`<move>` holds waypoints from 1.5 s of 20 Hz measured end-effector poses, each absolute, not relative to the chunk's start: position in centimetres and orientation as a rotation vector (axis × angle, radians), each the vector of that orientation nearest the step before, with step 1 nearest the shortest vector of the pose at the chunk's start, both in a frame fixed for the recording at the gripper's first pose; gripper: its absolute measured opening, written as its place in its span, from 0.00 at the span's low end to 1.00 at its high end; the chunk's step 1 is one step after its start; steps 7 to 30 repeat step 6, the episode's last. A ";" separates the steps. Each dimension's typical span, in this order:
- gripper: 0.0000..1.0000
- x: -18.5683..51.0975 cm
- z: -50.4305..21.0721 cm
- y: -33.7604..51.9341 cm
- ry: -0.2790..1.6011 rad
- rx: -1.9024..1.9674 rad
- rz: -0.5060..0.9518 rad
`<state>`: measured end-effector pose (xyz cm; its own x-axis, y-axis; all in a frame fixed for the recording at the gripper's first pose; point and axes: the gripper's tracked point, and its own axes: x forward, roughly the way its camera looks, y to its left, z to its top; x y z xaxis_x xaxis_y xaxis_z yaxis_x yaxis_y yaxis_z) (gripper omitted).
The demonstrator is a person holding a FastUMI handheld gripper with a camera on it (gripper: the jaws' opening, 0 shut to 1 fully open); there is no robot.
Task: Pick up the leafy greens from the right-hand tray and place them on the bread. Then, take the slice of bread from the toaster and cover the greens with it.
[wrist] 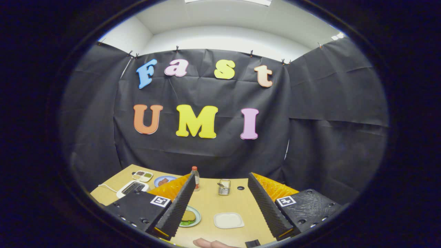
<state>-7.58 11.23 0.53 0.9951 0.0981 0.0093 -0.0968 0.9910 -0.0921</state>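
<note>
My hand-held gripper (220,213) hangs over the surface (210,203), fingers spread wide apart, nothing between them but bare wood. Down by the left finger (179,210) sits a plate (196,220), half hidden behind that finger, and on it the bread (188,216) lies over the greens (186,223), green leaf peeking out underneath the slice. Just right of that plate, in the gap between my fingers, there's a white tray (228,220), and it's bare. Further out, beyond the fingertips, a bottle (195,177) with a red cap stands upright, and near it to the right an opened can (224,187). A small dark hole (240,188) marks the wood just beside the can. Off to the far left I see the toaster (132,188), white, slots facing up; I can't tell what's in them from here. Behind it sits a divided tray (142,176) with bits of food, and next to that a blue plate (164,181) with something reddish on it. A fingertip (210,244) pokes in just below the white tray, right at the near side.
</note>
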 end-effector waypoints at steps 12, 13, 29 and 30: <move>0.96 -6.7 -0.7 10.7 0.024 -0.084 0.102; 0.96 -6.7 -0.7 10.7 0.024 -0.084 0.102; 0.96 -6.7 -0.7 10.7 0.024 -0.084 0.102; 0.96 -6.7 -0.7 10.7 0.024 -0.084 0.102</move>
